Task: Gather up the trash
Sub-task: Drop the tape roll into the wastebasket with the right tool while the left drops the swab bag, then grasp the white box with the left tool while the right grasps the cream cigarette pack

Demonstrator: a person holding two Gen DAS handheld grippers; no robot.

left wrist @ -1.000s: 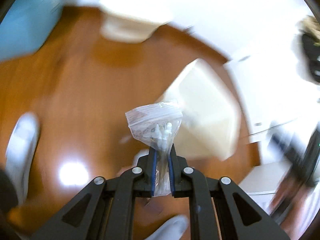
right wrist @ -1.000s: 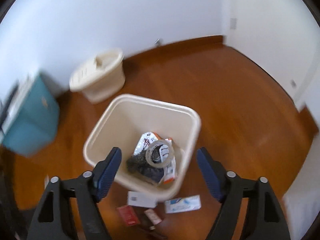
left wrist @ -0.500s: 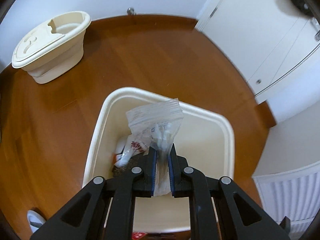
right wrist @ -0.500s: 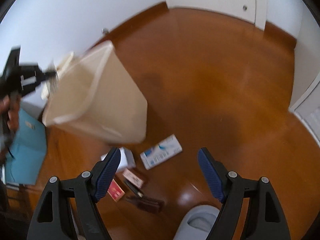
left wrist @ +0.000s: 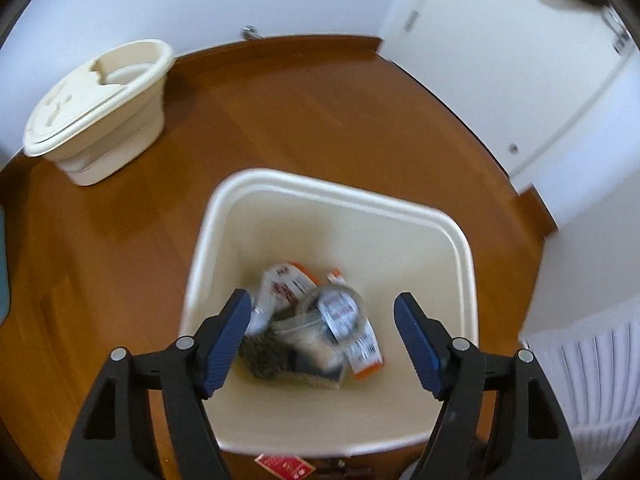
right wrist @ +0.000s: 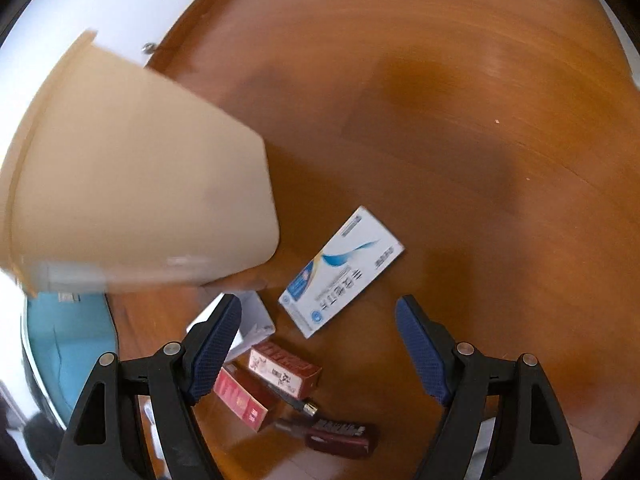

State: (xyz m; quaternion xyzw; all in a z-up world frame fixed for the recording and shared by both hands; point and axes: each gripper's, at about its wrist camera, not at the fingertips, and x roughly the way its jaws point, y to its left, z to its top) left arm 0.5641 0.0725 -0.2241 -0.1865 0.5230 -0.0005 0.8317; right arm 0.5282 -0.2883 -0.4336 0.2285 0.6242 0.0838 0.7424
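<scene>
**Trash on the floor beside the bin**

Trash cartons lie by the cream bin (right wrist: 132, 184): a white-blue box (right wrist: 340, 272) nearest, red boxes (right wrist: 284, 368) beyond. They look light, stiff and crushable; pinch across the short sides. Right gripper (right wrist: 318, 350) hangs spread and empty; left gripper (left wrist: 322, 346), jaws opening, holds nothing over the bin.

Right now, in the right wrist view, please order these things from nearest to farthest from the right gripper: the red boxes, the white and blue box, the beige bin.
From the right gripper:
1. Red boxes: on the floor, by the left finger.
2. White and blue box: on the floor, ahead between the fingers.
3. Beige bin: upper left, farther back.
</scene>
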